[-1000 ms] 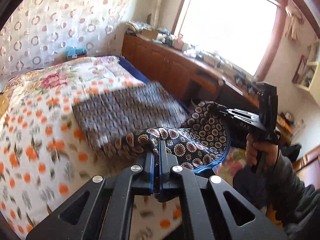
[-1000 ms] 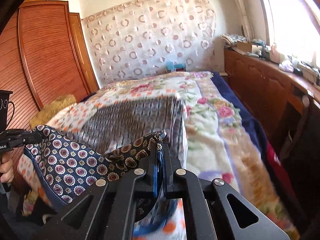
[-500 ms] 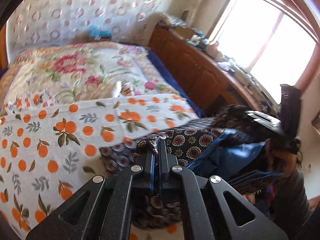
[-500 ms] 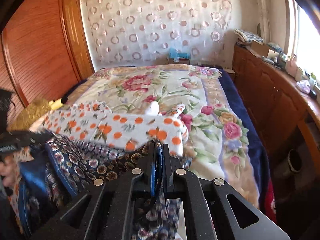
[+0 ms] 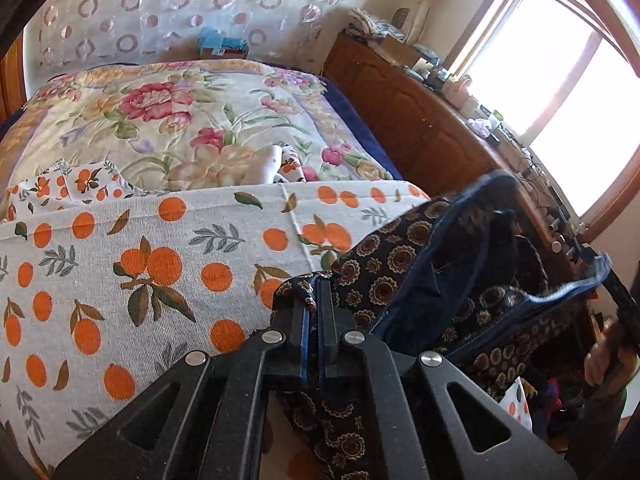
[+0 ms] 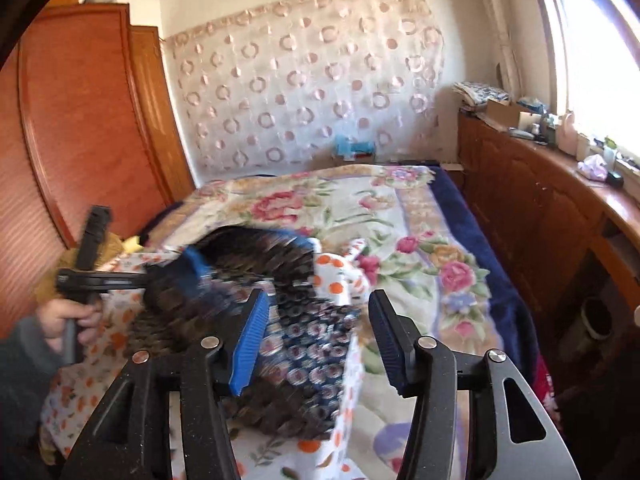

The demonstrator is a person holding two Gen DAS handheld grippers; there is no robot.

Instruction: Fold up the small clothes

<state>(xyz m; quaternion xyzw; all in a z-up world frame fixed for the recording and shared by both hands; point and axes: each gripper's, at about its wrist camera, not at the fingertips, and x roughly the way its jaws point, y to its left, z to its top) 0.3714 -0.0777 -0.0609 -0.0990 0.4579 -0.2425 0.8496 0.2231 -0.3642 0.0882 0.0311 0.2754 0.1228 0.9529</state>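
dark medallion-print garment, pinched at one corner, over the bed

left gripper [image 5: 313, 312], lower centre of its view, pressed together on a corner of the dark medallion-print garment [image 5: 420, 272]; cloth runs right, blue lining showing. right gripper [image 6: 316, 336] spread, its jaws having just been opening, pads clear of the blurred garment [image 6: 304, 344] seen between them. beneath: orange-print cloth [image 5: 160, 264], then the floral bedspread [image 5: 180, 120]; wooden cabinet [image 6: 532, 200] at right.
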